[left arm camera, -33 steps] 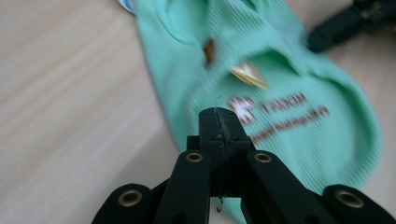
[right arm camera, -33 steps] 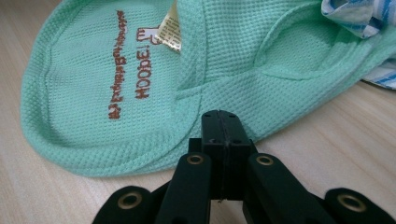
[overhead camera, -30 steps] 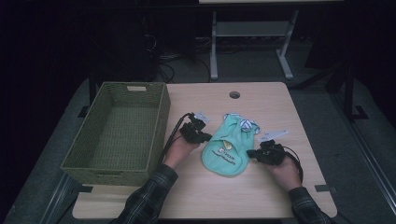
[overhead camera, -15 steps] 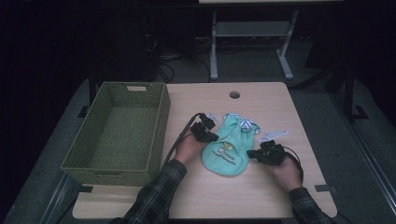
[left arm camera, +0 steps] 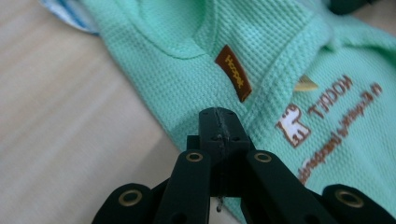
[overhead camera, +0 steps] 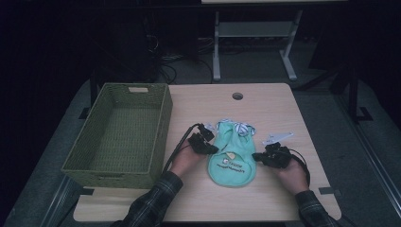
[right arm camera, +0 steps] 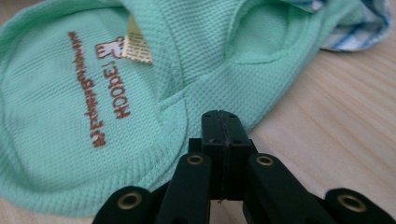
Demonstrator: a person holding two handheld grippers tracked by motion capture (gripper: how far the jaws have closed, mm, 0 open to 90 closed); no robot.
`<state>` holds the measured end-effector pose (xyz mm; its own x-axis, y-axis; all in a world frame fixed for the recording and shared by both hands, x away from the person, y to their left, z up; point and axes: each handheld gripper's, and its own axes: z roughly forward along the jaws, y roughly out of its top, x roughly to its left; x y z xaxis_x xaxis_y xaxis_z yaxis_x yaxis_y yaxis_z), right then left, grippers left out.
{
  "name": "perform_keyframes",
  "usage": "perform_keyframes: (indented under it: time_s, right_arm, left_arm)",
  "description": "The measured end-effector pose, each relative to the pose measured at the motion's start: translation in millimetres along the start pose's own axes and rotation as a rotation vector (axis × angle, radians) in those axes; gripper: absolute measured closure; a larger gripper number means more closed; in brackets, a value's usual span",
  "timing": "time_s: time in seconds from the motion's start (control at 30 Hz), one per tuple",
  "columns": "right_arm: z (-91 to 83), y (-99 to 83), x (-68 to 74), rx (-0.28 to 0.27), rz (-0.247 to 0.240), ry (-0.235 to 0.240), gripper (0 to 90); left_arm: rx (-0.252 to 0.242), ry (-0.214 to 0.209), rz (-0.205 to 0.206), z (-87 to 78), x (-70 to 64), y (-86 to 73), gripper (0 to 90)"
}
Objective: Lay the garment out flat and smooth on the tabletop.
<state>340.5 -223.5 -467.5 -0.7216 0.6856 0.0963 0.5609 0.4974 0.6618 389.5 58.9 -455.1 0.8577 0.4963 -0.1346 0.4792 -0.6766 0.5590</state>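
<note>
Setting: a pale wooden table (overhead camera: 283,198) is seen from above in a dim room, with a person's forearms entering from the near edge.
Garment: a small mint-green top (overhead camera: 231,156) is laid flat at the middle of the table, with striped trim at its far end and brown lettering on its near half.
Basket: a green woven basket (overhead camera: 161,118) is placed to the left of the garment, apart from it, and nothing is seen inside.
Left gripper: the left gripper (overhead camera: 211,148) is set at the garment's left edge; in the left gripper view its jaws are seen pressed together with no gap, tip over the cloth's hem beside a small brown label (left arm camera: 233,73). Whether fabric is pinched cannot be told.
Right gripper: the right gripper (overhead camera: 258,156) is set at the garment's right edge; its jaws are likewise closed tight, resting at the hem (right arm camera: 177,116).
Other item: a white tag-like scrap (overhead camera: 277,137) is lying just beyond the right hand.
Step in hand: both sides of the garment appear to be addressed at once, probably in readiness for a fold or a lift.
Next move: a sure hold on each edge would be needed, then an even, matched motion so the cloth is not skewed.
</note>
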Motion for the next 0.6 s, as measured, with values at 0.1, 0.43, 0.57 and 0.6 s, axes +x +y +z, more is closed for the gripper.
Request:
perform_keyframes:
  time_s: [0.1,0.43,0.57,0.6]
  right_arm:
    - [-2.5,-2.2,2.2,0.005,0.004,0.000,89.6]
    - [-9.3,-6.2,7.9,0.015,-0.021,0.013,86.7]
    - [-15.4,3.7,4.3,-0.020,-0.014,0.006,86.1]
    - [-16.5,7.2,1.6,-0.028,-0.008,0.003,86.1]
  left_arm:
    - [0.002,-0.004,0.014,-2.6,-10.3,-6.0,89.6]
    - [0.011,-0.015,0.061,-7.3,-34.4,-17.9,89.6]
    - [-0.009,-0.018,0.044,-5.5,-35.7,-17.8,89.7]
    - [-0.007,-0.017,0.047,-5.6,-35.8,-17.7,89.7]
